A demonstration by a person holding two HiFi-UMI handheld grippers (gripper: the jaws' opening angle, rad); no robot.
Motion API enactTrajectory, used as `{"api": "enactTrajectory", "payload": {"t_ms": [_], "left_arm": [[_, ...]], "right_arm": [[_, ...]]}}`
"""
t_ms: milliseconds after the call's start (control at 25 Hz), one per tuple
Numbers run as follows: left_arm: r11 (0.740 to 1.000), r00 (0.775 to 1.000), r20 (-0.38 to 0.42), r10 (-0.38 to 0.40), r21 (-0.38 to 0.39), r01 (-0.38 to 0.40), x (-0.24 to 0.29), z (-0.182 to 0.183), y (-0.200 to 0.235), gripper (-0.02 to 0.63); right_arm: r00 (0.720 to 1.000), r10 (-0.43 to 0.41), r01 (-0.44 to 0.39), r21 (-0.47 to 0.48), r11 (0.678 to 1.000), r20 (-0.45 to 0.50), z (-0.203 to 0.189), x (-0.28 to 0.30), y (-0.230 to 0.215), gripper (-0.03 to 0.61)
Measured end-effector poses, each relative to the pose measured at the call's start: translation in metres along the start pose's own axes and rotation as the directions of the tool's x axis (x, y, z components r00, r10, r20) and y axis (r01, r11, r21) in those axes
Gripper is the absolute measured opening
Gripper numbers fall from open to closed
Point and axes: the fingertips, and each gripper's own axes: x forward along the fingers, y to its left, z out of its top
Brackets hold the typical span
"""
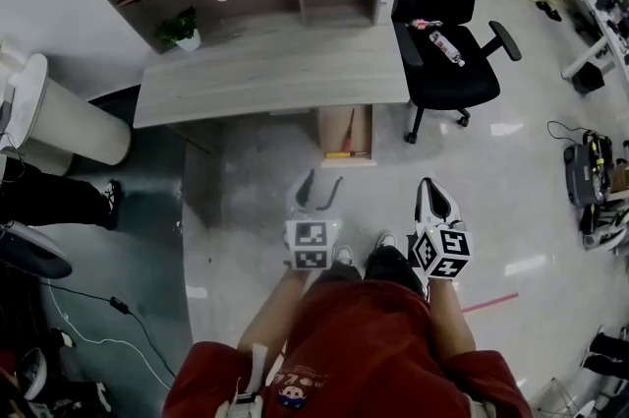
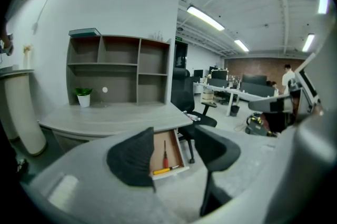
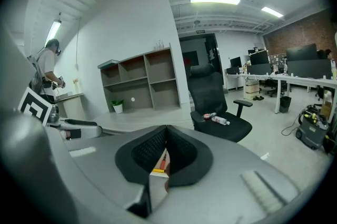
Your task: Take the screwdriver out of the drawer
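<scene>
Head view: shows the drawer point(image 1: 339, 126) pulled open under the desk point(image 1: 275, 72), with a yellow tool point(image 1: 337, 153) at its front, its kind hard to tell from here. Left gripper point(image 1: 316, 185) wide open and empty, right gripper point(image 1: 435, 198) closed on nothing, both well apart from the drawer.

Left gripper view: looks between parted jaws at the screwdriver point(image 2: 164, 156) lying in the drawer, red handle, thin dark shaft, just behind the yellow tool.

Right gripper view: has the jaws pressed together at the tips.

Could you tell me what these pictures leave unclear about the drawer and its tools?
Drawer, left part: left gripper view, hidden by left gripper.
Screwdriver tip: too small in every view.
Drawer contents, right gripper view: mostly hidden by shut right gripper.
</scene>
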Motion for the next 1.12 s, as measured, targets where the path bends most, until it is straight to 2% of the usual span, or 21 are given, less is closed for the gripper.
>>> {"api": "enactTrajectory", "payload": {"t_ms": [280, 800, 1120], "left_arm": [[1.0, 1.0, -0.007, 0.0, 0.013, 0.0, 0.053, 0.017, -0.001, 0.238], [0.998, 0.998, -0.015, 0.063, 0.023, -0.063, 0.177, 0.07, -0.024, 0.238], [0.994, 0.994, -0.013, 0.106, 0.036, -0.106, 0.234, 0.1, -0.036, 0.236]], "right_arm": [[1.0, 0.01, -0.01, 0.013, 1.0, 0.004, 0.017, 0.047, -0.03, -0.002], [0.997, 0.078, -0.078, 0.018, 0.997, 0.003, 0.07, 0.151, -0.126, -0.002], [0.992, 0.123, -0.123, 0.027, 0.992, 0.004, 0.095, 0.197, -0.172, -0.002]]}}
